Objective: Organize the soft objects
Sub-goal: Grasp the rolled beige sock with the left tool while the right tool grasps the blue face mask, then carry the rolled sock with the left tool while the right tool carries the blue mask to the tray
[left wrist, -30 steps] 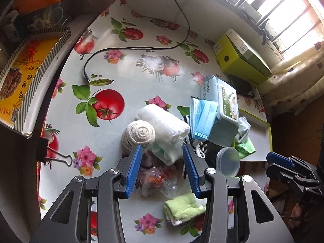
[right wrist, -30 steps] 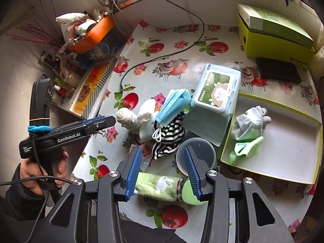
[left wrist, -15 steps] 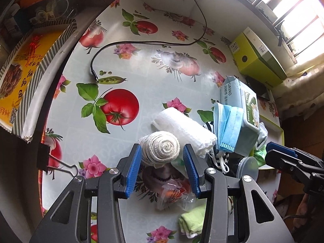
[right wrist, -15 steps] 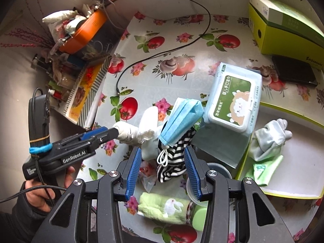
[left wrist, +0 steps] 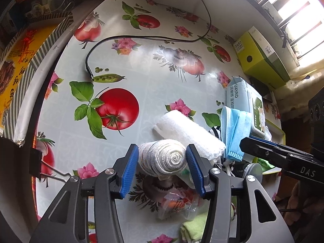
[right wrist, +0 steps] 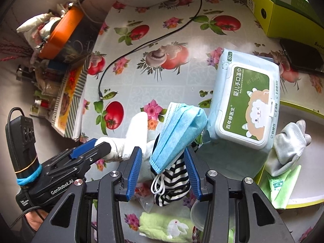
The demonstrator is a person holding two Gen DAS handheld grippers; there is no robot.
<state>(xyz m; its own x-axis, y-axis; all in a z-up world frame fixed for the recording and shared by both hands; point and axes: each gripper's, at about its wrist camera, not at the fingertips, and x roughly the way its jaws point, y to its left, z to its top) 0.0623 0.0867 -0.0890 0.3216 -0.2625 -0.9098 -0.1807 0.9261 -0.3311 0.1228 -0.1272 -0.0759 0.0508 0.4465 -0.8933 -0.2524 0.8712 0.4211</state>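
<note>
My left gripper [left wrist: 162,169] is open with its blue pads on either side of a cream rolled bandage [left wrist: 164,162]; whether the pads touch it I cannot tell. A white rolled towel [left wrist: 188,135] lies just behind it. My right gripper [right wrist: 162,169] is open around the lower end of a blue face mask [right wrist: 178,133], which lies on a black-and-white striped cloth [right wrist: 172,184]. The left gripper also shows in the right wrist view [right wrist: 89,151], at the white roll [right wrist: 135,133].
A wet-wipes pack [right wrist: 245,103] lies right of the mask. A yellow-rimmed tray [right wrist: 299,109] holds a grey glove [right wrist: 287,143] and a green packet [right wrist: 281,184]. A green rabbit towel [right wrist: 168,226], a plastic lid [right wrist: 197,212], a black cable [left wrist: 141,38] and a yellow-green box [left wrist: 261,58] are around.
Both grippers have moved forward and down: the left now has the rolled bandage between its pads, the right has the blue mask between its pads. Both stay open.
</note>
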